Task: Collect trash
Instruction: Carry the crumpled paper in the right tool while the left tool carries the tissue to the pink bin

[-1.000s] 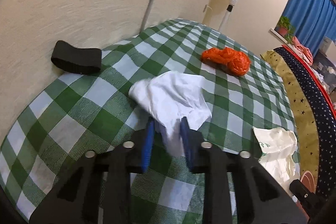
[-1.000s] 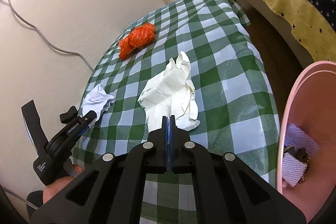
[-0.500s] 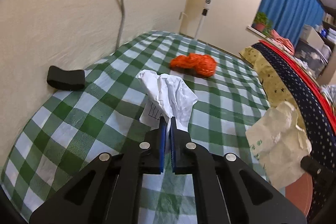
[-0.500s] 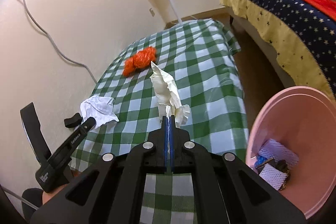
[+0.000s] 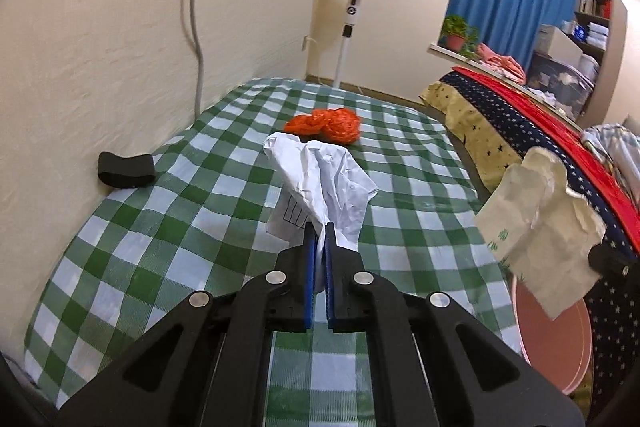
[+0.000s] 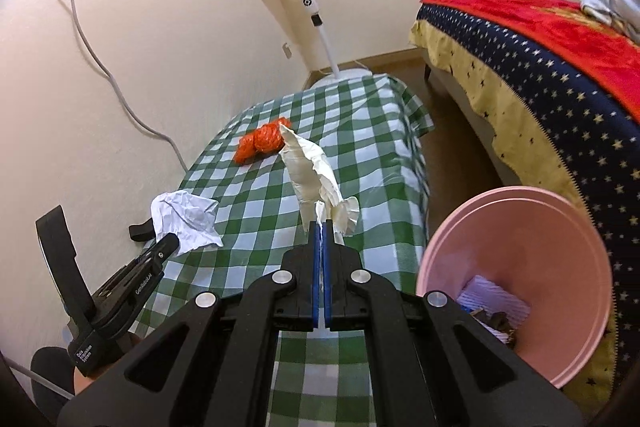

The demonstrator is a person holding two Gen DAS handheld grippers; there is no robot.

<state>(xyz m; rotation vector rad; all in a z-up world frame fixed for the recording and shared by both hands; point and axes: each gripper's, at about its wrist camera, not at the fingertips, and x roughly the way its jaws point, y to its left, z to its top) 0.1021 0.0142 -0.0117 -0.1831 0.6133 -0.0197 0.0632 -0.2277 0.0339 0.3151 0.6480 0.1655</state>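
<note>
The crumpled paper (image 5: 320,183) is held above the table (image 5: 168,251), with the plastic bag (image 5: 324,125) behind it. The basin (image 6: 516,267) is set right of the table, the bed (image 6: 540,67) beyond it.

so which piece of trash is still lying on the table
The orange crumpled bag, far along the checked cloth. The white paper and the cream bag are each pinched in a hand-held gripper.

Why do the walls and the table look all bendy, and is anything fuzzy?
Both wrist views use a fisheye lens, so the green-checked tablecloth bulges like a dome and dark corners ring each picture. In the left wrist view the cream wall looks slightly streaked, while the crumpled white paper is sharp. In the right wrist view the pink plastic bin and the crumpled cream paper bag are evenly lit, without glare.
</note>
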